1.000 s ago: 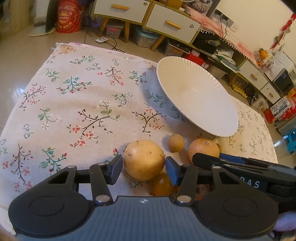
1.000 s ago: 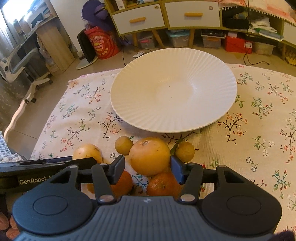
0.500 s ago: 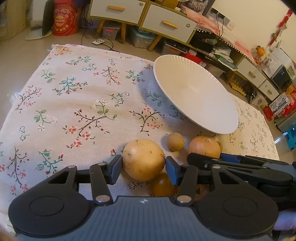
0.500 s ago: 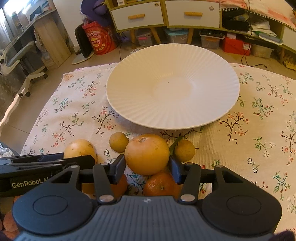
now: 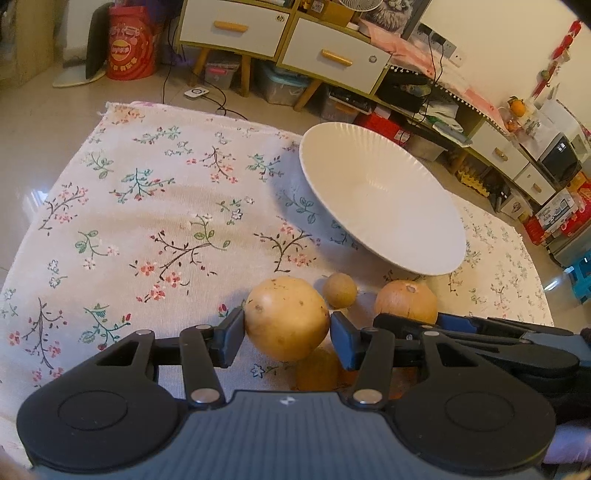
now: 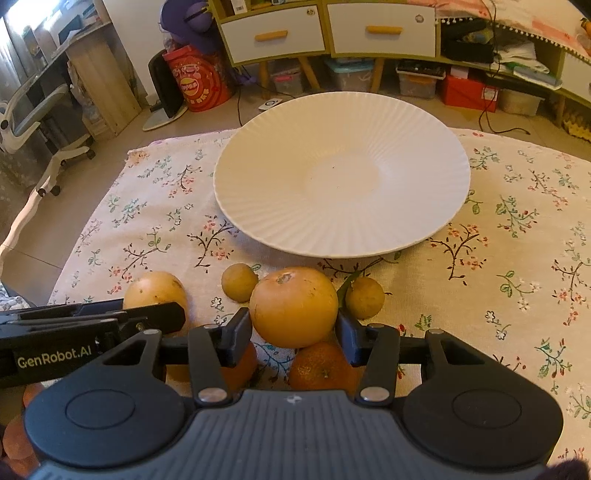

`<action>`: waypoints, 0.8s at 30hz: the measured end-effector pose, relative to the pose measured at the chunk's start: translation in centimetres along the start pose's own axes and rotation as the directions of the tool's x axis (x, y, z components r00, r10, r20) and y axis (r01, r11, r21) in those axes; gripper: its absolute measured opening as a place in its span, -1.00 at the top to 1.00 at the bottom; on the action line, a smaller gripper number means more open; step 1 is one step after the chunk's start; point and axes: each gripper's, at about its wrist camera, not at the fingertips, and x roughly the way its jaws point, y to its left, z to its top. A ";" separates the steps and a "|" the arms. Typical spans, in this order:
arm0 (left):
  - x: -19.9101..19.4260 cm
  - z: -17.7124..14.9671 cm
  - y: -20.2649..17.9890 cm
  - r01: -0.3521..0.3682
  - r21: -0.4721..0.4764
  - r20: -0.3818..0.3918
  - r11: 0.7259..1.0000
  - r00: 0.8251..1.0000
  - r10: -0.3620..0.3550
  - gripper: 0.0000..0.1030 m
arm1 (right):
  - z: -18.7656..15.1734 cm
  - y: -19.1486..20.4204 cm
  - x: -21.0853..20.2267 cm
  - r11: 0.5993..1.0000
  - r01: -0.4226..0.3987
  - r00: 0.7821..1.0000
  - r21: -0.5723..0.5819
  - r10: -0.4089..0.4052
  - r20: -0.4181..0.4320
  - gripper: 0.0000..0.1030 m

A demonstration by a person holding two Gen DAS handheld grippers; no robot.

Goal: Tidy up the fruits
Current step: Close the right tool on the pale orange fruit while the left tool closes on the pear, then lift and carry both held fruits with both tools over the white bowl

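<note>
My left gripper is shut on a large yellow pear-like fruit, held just above the floral cloth. My right gripper is shut on a large orange-yellow round fruit. A wide white ribbed plate stands beyond both and holds nothing; it also shows in the left wrist view. Two small yellow-brown fruits lie on the cloth beside the held fruit. Two oranges lie under the right gripper.
The table is covered by a floral cloth. On the floor beyond are a low cabinet with white drawers, a red snack bag, storage boxes and an office chair at the left.
Both grippers have lifted a little with their fruits and come closer to the plate. The loose fruits have not moved.
</note>
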 end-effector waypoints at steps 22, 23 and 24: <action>-2.2 0.5 0.2 0.038 -0.014 0.035 0.999 0.999 -0.037 0.45 | -0.2 -0.8 -3.3 0.999 -0.038 0.999 0.037 0.038 0.002 0.12; -2.3 0.5 0.0 0.040 -0.010 0.041 0.999 0.998 -0.040 0.45 | -0.1 -0.9 -3.5 0.998 -0.041 0.999 0.040 0.041 0.005 0.12; -2.4 0.6 -0.2 0.043 -0.006 0.046 0.999 0.998 -0.042 0.45 | -0.1 -1.1 -3.7 0.998 -0.043 0.999 0.045 0.043 0.010 0.12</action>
